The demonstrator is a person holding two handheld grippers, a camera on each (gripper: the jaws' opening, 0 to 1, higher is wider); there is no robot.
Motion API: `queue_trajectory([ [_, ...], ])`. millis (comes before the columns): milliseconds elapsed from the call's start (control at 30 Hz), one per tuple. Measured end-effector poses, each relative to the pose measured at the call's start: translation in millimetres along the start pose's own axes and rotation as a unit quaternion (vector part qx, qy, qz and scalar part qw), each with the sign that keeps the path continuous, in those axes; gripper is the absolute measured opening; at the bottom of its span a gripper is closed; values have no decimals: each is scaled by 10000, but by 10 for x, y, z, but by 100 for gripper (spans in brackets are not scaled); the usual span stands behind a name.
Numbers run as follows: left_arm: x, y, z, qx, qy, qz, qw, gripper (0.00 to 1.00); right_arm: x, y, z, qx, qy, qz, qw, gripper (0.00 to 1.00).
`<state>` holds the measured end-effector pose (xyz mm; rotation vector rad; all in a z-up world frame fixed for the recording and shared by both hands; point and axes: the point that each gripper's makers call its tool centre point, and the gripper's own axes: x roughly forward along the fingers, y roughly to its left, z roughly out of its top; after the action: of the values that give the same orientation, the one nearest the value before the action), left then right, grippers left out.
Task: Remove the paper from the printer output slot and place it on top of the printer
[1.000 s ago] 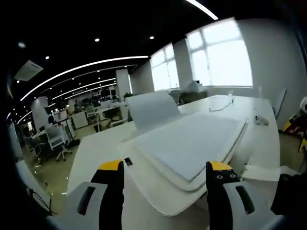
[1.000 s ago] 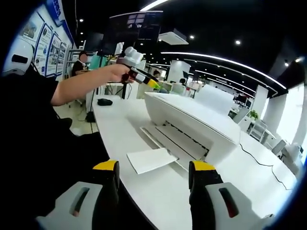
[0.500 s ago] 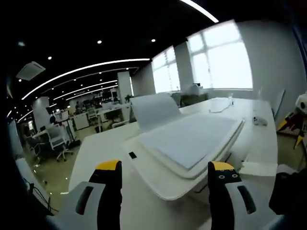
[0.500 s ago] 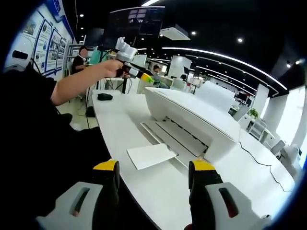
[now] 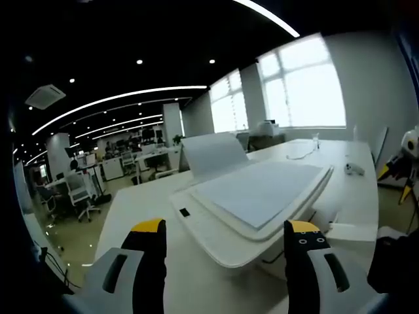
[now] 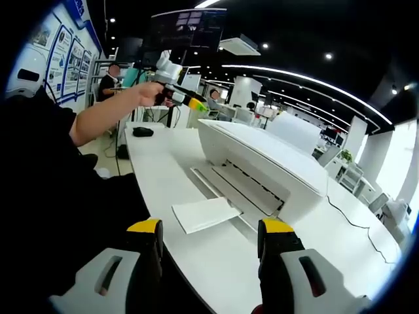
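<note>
Since the paper (image 6: 203, 214) lies flat just ahead of the right gripper (image 6: 211, 239), between the lines of its two jaws and slightly toward the left one, that gripper is judged the nearer tool; both jaws stand wide apart and hold nothing. Paper: one white sheet, resting on the output tray at the front of the printer (image 6: 262, 160), long axis running out from the slot toward the desk (image 6: 157, 173) edge. Left gripper (image 6: 186, 102): held high in the person's hand, off beyond the printer's far end; in the left gripper view its own jaws also stand wide and empty (image 5: 226, 239) above the printer lid (image 5: 262, 190). Writing: wall posters (image 6: 55, 55) carry print too small to read; no brand legible on the printer.
</note>
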<state>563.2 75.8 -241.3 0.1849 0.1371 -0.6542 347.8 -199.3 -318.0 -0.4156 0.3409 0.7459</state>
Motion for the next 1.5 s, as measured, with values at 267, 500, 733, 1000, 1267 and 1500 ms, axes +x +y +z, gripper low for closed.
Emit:
queue_trajectory([
  [267, -102, -81, 21, 47, -75, -30, 10000, 77, -9, 24, 44, -67, -26, -11, 10000, 54],
  [500, -203, -147, 35, 91, -106, -29, 9999, 77, -21, -9, 66, -64, -47, -73, 9999, 54],
  [733, -309, -141, 2, 67, -153, -18, 9999, 77, -60, -46, 45, -37, -73, -154, 9998, 54],
  [1000, -430, -143, -63, 22, -162, 67, 9998, 77, -79, -47, 47, -35, -86, -191, 9998, 54],
  [1267, -481, -22, -184, -76, -113, 77, 9999, 77, -78, -67, 61, -15, -61, -213, 9998, 54],
  [1500, -545, 8, -317, -115, -56, 58, 9999, 77, -83, -71, 49, 0, -64, -238, 9997, 54],
])
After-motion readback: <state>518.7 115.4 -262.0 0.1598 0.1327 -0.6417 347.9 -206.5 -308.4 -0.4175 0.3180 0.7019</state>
